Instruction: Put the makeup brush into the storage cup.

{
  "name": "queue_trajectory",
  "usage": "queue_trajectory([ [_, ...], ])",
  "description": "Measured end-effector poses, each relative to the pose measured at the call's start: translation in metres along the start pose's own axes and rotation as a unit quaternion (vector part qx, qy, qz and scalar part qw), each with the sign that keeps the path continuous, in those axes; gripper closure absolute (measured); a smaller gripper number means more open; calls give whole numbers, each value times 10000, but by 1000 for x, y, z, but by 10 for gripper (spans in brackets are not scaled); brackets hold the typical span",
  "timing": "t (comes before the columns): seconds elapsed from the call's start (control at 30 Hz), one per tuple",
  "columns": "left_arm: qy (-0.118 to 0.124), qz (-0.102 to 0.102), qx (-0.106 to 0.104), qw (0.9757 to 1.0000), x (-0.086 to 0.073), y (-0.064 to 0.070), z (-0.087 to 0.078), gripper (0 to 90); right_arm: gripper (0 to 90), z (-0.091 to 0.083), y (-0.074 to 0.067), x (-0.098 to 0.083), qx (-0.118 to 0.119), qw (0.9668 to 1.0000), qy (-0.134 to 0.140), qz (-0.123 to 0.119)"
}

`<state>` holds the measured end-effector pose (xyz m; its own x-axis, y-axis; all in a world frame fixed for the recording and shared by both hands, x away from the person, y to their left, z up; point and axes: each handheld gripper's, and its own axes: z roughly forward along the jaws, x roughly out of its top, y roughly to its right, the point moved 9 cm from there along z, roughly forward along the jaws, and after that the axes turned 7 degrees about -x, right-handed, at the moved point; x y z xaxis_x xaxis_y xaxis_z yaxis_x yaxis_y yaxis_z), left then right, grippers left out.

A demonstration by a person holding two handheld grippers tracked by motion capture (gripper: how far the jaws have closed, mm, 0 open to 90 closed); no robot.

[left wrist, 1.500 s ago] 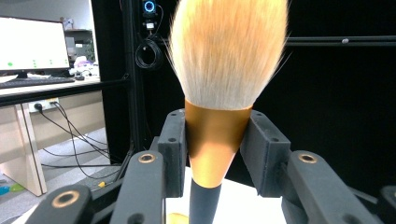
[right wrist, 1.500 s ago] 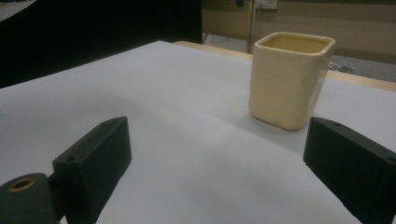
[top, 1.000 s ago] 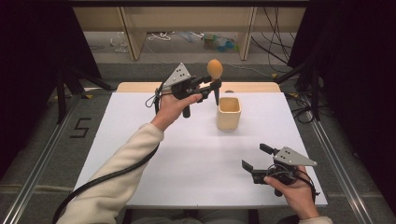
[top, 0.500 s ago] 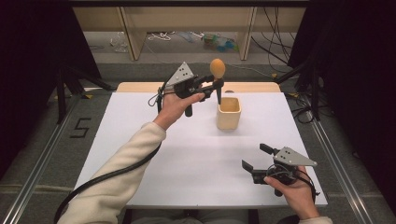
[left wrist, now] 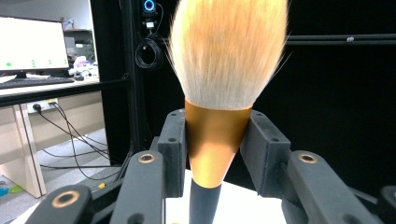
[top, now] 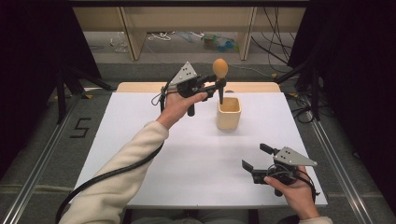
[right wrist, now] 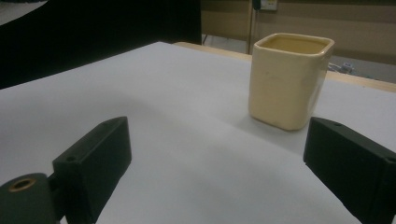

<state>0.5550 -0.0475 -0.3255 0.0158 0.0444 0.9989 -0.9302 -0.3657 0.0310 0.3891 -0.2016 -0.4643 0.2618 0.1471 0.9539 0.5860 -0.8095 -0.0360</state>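
A makeup brush (top: 220,68) with an orange-tipped head, gold ferrule (left wrist: 215,140) and black handle stands upright, bristles up. My left gripper (top: 219,86) is shut on it at the ferrule, and both pads (left wrist: 173,149) press its sides. The handle's lower end hangs over the mouth of a cream square cup (top: 229,114); I cannot tell whether it is inside. My right gripper (top: 257,157) rests low at the near right of the white table, open, nothing between its jaws. In the right gripper view the cup (right wrist: 289,79) stands ahead of the right gripper (right wrist: 222,177).
The white tabletop (top: 140,140) has a wooden strip (top: 140,87) along its far edge. Metal rails (top: 42,154) run along the floor on both sides. Beyond the table stand wooden shelf legs (top: 133,37) and loose cables. Black curtains close both sides.
The left hand has carried the brush slightly to the right, over the cup. The right hand and its gripper have kept still.
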Motion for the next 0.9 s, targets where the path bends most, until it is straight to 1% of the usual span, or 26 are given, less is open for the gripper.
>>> queue_trajectory([
  [0.23,-3,-8,-22,10000,0,0,4,623,87,0,0,0,5,10000,26,23],
  [0.9,-78,-67,42,9999,-7,-6,16,623,87,0,0,1,1,10000,39,16],
])
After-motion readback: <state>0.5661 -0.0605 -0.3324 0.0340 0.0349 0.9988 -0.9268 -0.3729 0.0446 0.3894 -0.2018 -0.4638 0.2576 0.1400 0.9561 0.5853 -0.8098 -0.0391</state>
